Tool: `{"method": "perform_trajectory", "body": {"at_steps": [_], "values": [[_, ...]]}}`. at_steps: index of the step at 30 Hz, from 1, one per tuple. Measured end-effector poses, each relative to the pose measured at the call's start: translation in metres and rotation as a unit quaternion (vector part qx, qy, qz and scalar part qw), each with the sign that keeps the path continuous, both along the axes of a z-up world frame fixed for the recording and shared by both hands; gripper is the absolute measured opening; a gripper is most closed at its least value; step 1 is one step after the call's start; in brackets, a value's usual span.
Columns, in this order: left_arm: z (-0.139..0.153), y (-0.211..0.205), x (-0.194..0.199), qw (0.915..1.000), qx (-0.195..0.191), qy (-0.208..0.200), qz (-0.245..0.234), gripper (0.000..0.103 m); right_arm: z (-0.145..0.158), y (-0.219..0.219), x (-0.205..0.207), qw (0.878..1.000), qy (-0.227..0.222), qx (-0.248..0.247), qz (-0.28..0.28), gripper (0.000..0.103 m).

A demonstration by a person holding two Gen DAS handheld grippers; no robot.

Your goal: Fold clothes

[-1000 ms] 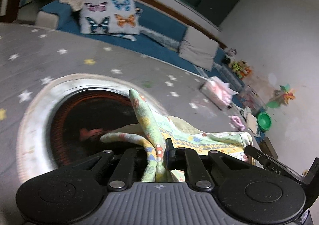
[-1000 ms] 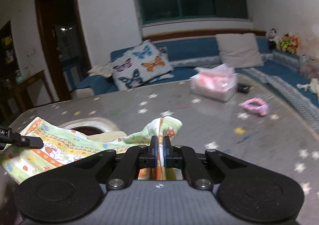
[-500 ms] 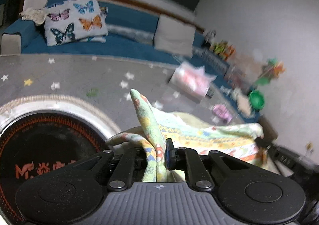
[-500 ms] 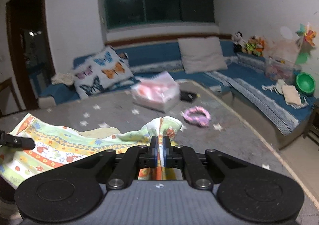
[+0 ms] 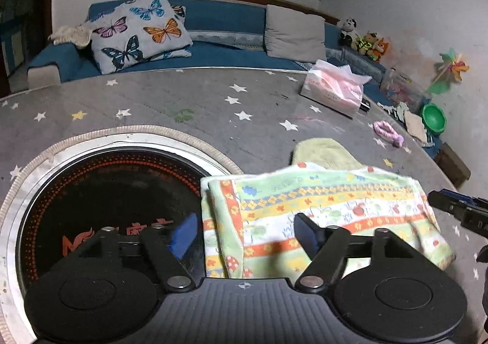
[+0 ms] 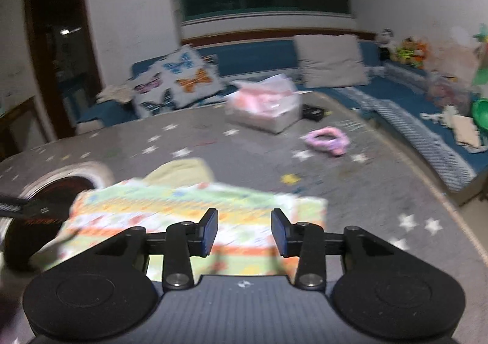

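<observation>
A colourful patterned garment (image 5: pixel 320 206) lies folded flat on the grey star-print table, its left edge over the rim of the round black cooktop (image 5: pixel 106 191). A plain yellow part (image 5: pixel 323 151) sticks out behind it. My left gripper (image 5: pixel 244 232) is open and empty just above the garment's near left part. My right gripper (image 6: pixel 244 229) is open and empty over the garment (image 6: pixel 189 209), which is blurred in the right wrist view. The right gripper's tip also shows at the right edge of the left wrist view (image 5: pixel 457 209).
A tissue pack (image 5: pixel 335 89) and a pink ring toy (image 5: pixel 389 132) lie at the far right of the table. A blue sofa with a butterfly cushion (image 5: pixel 140 29) runs behind. A green bowl (image 5: pixel 433 118) sits at the right.
Both grippers opened and let go of the garment. It dropped flat onto the table, folded over, where before each gripper pinched a raised corner.
</observation>
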State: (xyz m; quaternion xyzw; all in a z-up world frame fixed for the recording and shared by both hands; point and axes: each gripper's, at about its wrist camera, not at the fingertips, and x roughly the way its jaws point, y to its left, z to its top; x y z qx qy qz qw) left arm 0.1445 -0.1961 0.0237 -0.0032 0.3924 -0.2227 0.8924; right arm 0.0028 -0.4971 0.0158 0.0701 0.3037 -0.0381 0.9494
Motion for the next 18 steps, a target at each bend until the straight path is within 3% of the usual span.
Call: {"method": "perform_trajectory", "body": {"at_steps": [7, 18], "values": [[-0.007, -0.016, -0.024, 0.9988, 0.031, -0.023, -0.029, 0.091, -0.01, 0.045, -0.01, 0.998, 0.007, -0.015, 0.066, 0.044], [-0.02, -0.017, -0.042, 0.997, 0.066, -0.029, -0.029, 0.1, -0.024, 0.073, -0.031, 0.994, 0.019, -0.036, 0.102, 0.059]]}}
